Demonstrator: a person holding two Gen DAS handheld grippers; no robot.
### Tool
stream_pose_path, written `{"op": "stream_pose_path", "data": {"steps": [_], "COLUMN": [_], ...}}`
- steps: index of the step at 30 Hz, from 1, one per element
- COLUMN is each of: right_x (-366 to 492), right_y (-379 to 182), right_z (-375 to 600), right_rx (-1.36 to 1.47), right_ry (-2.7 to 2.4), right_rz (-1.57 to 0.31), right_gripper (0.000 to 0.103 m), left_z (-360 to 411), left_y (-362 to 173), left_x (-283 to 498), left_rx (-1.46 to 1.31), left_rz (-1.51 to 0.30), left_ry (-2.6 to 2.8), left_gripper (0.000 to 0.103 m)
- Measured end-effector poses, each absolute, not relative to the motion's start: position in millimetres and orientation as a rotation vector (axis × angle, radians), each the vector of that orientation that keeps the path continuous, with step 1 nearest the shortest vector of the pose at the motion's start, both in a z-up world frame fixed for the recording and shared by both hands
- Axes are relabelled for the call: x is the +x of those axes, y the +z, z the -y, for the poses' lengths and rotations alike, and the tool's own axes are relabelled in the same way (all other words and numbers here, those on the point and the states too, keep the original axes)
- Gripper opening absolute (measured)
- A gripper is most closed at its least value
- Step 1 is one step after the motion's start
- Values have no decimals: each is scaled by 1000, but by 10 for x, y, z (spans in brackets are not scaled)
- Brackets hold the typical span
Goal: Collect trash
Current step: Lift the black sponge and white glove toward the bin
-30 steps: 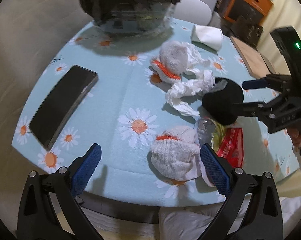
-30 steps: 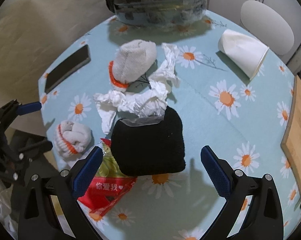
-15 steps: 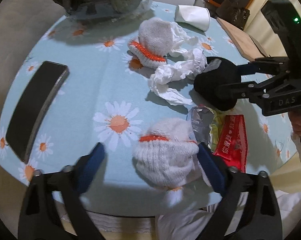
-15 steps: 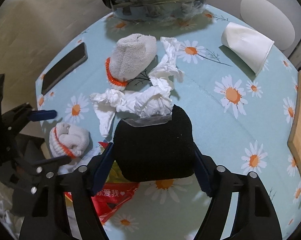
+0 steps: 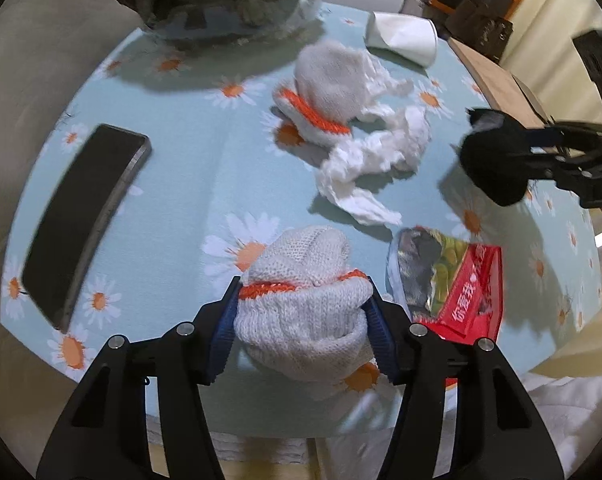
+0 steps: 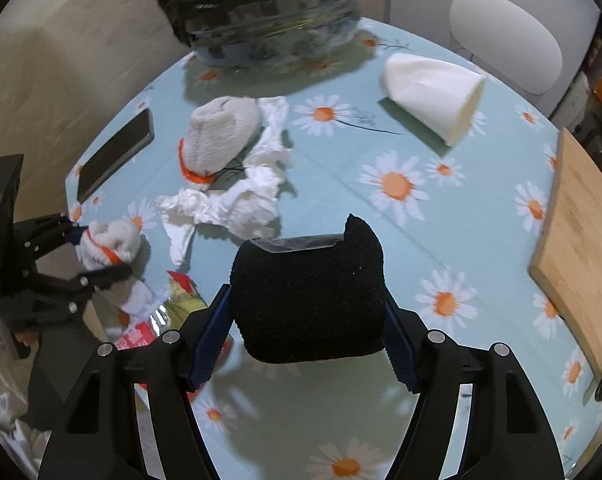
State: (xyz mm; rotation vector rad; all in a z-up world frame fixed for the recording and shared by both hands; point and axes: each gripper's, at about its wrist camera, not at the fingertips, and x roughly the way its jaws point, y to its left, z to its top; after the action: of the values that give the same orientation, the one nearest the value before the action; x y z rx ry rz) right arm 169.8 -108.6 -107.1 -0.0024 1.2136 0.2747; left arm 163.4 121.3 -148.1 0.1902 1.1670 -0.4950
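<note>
Two grips confirmed: left gripper (image 5: 301, 316), jaws just closing, clamps a ribbed knit glove (image 5: 301, 312) at the table's (image 5: 189, 168) near edge; right gripper (image 6: 309, 320) clasps a fuzzy black sponge (image 6: 309, 292) above it.

Red snack wrapper (image 5: 471, 292), lower right of left wrist view: white Chinese characters, "你爱我" with a small heart, partly creased. Black body of the right gripper (image 5: 541, 152), right edge of same view: embossed letters "DA", rest cut off. Nothing else legible.

Left gripper (image 5: 301, 316) and right gripper (image 6: 309, 320) have just been closing, fingers clamped.
</note>
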Motion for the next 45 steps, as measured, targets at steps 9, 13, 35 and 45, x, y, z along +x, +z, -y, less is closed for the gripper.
{"op": "stream_pose_path", "data": {"steps": [9, 13, 35, 45], "right_x": [1480, 1401, 1416, 1803], "right_y": [-906, -810, -294, 288], "right_z": [1548, 1730, 2142, 1934], "right_rx": [31, 46, 177, 173], "right_ry": [270, 273, 230, 224], "right_rz": [-1195, -1176, -1078, -980], "right_gripper": [65, 65, 65, 65], "left_z": [-1243, -1249, -1373, -1527], "left_y": [-1219, -1123, -650, -213], "left_x": [1621, 1598, 1998, 2633], "left_rx": [160, 152, 135, 168], "left_rz": [-1138, -1121, -1055, -990], "left_ry": [-405, -373, -400, -468], "left_gripper": [58, 58, 58, 58]}}
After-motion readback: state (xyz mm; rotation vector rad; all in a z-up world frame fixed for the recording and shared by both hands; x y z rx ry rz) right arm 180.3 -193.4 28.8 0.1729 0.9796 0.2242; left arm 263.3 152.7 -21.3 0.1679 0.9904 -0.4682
